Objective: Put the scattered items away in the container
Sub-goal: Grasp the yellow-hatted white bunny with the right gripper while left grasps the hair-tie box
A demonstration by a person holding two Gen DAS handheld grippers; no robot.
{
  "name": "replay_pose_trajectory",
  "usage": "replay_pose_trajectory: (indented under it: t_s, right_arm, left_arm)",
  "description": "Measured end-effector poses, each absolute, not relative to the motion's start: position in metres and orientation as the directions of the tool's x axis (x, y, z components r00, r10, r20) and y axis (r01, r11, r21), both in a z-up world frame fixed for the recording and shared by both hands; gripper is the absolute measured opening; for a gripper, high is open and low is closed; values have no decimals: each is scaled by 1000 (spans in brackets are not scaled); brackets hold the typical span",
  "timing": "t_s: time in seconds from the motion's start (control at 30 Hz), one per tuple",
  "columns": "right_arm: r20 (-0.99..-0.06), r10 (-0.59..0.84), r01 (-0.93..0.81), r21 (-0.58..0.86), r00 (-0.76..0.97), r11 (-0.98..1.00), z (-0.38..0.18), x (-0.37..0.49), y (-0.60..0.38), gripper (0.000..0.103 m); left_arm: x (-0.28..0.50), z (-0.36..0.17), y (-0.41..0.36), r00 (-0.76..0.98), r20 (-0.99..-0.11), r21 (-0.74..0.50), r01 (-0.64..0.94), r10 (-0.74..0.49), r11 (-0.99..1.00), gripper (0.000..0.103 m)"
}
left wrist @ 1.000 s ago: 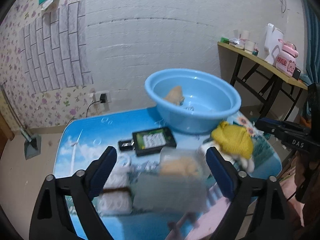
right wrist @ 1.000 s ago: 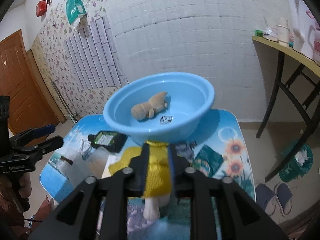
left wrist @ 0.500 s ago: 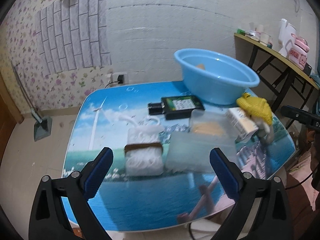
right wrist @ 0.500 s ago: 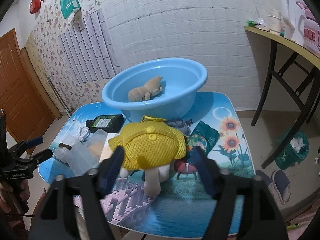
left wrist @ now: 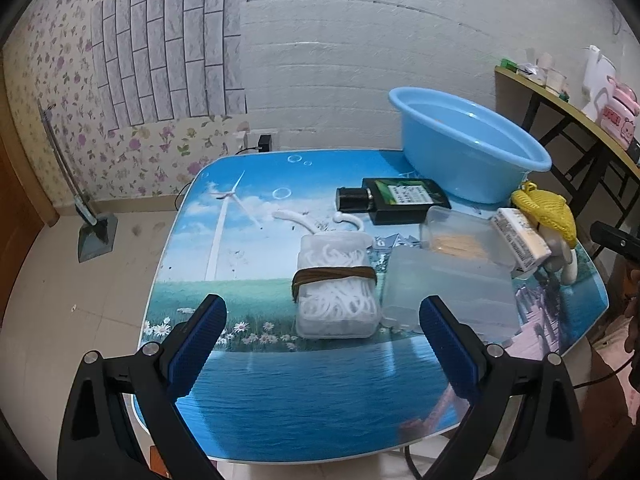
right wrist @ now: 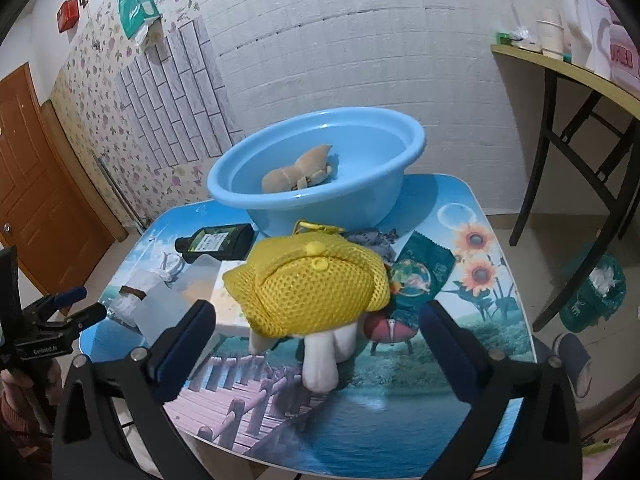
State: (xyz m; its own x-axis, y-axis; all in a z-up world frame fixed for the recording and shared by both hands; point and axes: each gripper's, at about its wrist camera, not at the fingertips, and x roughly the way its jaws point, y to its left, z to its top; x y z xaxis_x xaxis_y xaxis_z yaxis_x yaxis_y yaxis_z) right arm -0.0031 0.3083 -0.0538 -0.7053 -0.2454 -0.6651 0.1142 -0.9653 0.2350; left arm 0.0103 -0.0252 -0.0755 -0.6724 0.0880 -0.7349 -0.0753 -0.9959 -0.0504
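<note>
Left claw (left wrist: 318, 336) spread wide, empty, above the counter (left wrist: 280, 400) near a clear box of white loops (left wrist: 336, 288). Right claw (right wrist: 316, 336) spread too — framing the yellow mesh toy (right wrist: 308, 288), not touching. Blue basin (right wrist: 316, 160) behind, tan plush (right wrist: 298, 170) inside.

Open right gripper (right wrist: 316, 336) nr yellow toy (right wrist: 312, 292)

White brick wall (right wrist: 360, 40) behind, floral wallpaper (left wrist: 52, 92) on left w/ brown door (right wrist: 36, 184); beige tile floor (left wrist: 80, 280); side table (right wrist: 568, 80) at right.
</note>
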Motion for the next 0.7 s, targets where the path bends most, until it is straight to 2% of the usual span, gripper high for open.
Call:
replay_pose_trajectory:
  t_s: [0.3,0.7]
  right_arm:
    - [-676,-270,139,242,-686,-960,-59,-8,298,103]
    - [-697,-230,132,193,-679,-972,-64,-19,289,103]
  left_arm:
    - [0,-87,-34,-656,-751,-54,-57,78,-997,97]
    - [-15,-100,-38,-634,-766,-87,-55,102,-995,97]
